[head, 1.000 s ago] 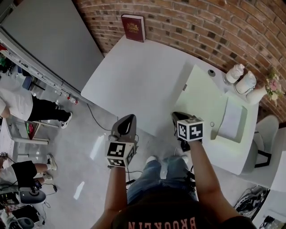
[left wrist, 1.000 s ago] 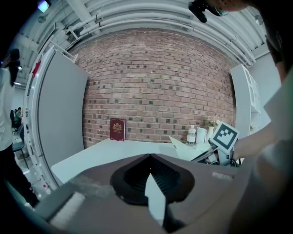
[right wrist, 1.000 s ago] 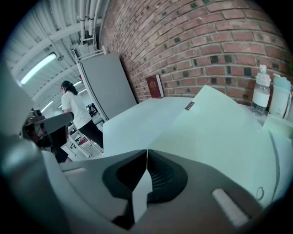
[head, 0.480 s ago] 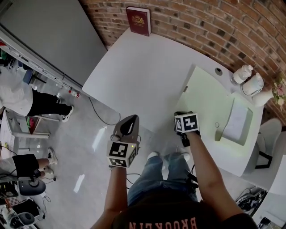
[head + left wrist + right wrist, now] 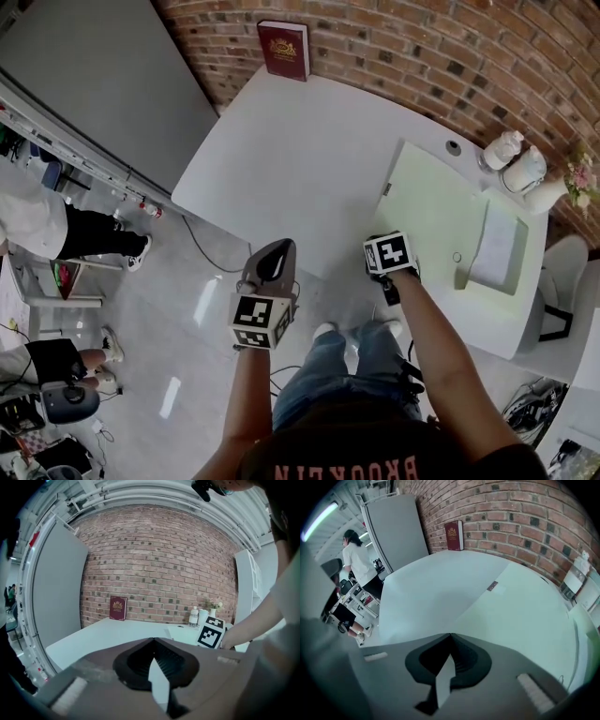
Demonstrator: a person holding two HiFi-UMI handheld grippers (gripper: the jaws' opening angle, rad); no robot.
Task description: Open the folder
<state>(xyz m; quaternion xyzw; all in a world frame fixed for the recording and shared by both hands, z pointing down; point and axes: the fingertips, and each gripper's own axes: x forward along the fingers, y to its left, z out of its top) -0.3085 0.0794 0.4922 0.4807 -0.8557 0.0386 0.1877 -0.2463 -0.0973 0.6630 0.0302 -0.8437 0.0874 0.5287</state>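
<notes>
A pale green folder [image 5: 436, 211] lies closed and flat on the right part of the white table [image 5: 300, 159]. My right gripper [image 5: 386, 272] points steeply down at the folder's near left corner; its marker cube hides the tips in the head view. In the right gripper view the jaws are shut, tips [image 5: 451, 635] at the folder's [image 5: 525, 616] near edge, and no sheet shows between them. My left gripper [image 5: 275, 248] hangs off the table's near edge over the floor. Its jaws are shut and empty in the left gripper view [image 5: 153, 640].
A dark red book [image 5: 283, 49] stands against the brick wall at the table's far end. A white sheet [image 5: 497, 248] lies on the folder's right part. Bottles [image 5: 502, 150] and flowers [image 5: 574, 178] crowd the far right corner. A grey panel [image 5: 103, 75] stands at the left.
My right gripper has dropped and tipped downward onto the folder's near left corner. The left gripper has hardly moved.
</notes>
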